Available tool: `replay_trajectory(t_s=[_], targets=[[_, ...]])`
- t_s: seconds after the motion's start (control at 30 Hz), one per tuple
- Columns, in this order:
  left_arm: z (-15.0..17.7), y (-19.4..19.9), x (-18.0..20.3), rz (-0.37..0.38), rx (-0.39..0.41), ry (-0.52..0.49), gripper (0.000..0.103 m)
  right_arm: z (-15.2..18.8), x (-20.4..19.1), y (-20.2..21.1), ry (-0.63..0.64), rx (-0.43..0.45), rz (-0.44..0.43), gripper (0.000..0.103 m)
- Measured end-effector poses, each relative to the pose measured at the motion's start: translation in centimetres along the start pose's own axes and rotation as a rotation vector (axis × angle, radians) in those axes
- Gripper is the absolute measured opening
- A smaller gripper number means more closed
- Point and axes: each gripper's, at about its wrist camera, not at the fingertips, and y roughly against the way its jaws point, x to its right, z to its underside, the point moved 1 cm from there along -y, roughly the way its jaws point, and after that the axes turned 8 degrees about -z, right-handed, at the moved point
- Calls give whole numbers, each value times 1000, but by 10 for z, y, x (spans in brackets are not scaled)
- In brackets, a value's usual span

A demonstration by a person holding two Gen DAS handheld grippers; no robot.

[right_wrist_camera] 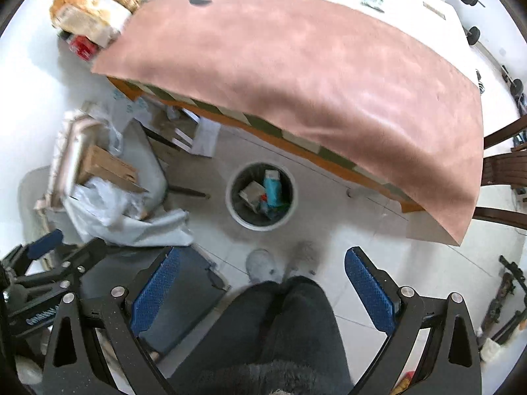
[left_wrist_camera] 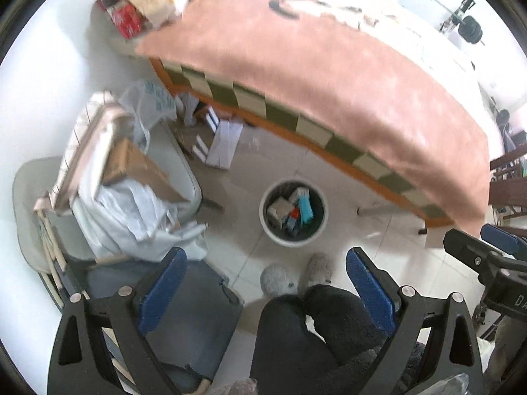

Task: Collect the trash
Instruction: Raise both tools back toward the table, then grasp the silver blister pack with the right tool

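A white trash bin, holding boxes and wrappers, is seen on the tiled floor. Nearer than the bin, the left gripper is held wide apart, nothing gripped.

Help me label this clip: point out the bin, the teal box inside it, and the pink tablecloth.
bin [right_wrist_camera: 234, 212]: right wrist view, on its white rim.
teal box [right_wrist_camera: 272, 188]: right wrist view, on its upper face.
pink tablecloth [left_wrist_camera: 329, 65]: left wrist view, mid-cloth on the tabletop.

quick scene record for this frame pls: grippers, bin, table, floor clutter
left gripper: open, nothing held, high above the floor
right gripper: open, nothing held
trash bin: round, white rim, on the floor by the table, holds a teal box and other packaging
table: pink cloth on top
chair: piled with a cardboard box and bags
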Motion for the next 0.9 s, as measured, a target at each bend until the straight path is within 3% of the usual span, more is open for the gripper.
replay_trajectory(t_s=[0.27,0.5,0.67,0.77,0.9], targets=[[-89,31,26,-61,151,1,99,-75,13,46,-89,112,-57,101],[-196,18,80,-135,187,-32,103,-181,94,59,-236,180,-28,101],[-279,-25,138,-204,134,-66,103,-277,180,28,-352,175,36,101],[-321,-55,174,-254,104,-124,103,-347,236,-11,-430,146,75,101],[-369,-94,219,-324,91,-230,103,-412,271,-71,-472,83,116,101]])
